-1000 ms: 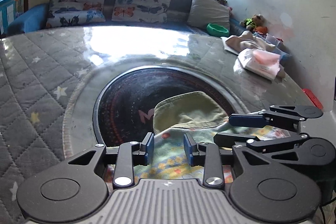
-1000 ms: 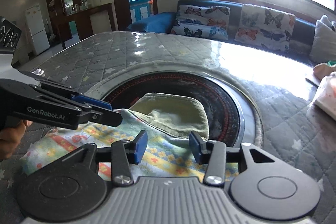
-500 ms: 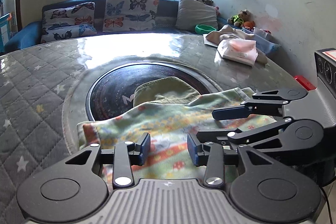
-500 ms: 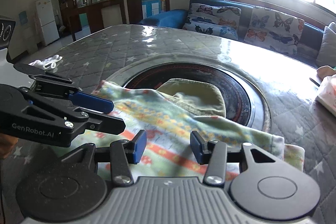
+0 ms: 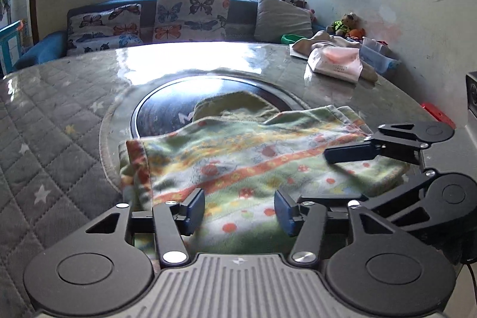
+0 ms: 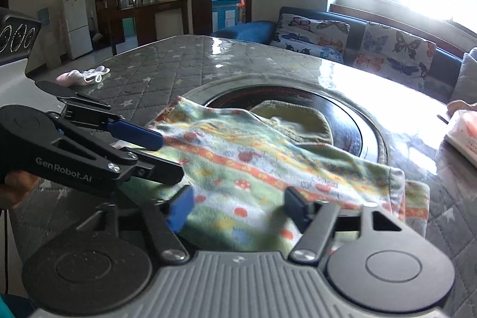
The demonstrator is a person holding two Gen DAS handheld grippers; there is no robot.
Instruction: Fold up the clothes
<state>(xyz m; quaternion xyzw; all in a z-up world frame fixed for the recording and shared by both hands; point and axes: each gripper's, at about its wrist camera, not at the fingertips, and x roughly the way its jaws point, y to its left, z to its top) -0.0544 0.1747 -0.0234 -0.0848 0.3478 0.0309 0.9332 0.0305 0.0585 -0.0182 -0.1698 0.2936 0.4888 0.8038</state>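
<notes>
On the grey quilted star-print table cover [image 5: 44, 145], a fleecy patterned garment with orange stripes [image 5: 244, 166] lies flat, its long axis running side to side across both views, an olive-green part [image 6: 298, 121] overlapping the dark round inset [image 5: 161, 109]. The left gripper [image 5: 240, 209] and right gripper [image 6: 238, 209] have just been opening; their jaws stand apart over the near edge, pressing nothing.

You see: butterfly cushions [image 5: 190, 17] on blue sofa [image 6: 247, 30] | pink tissue pack [image 5: 335, 64] on quilted star table cover [image 5: 53, 121] | white fridge [image 6: 76, 23] far back | dark round inset [image 5: 167, 106] mid-table
</notes>
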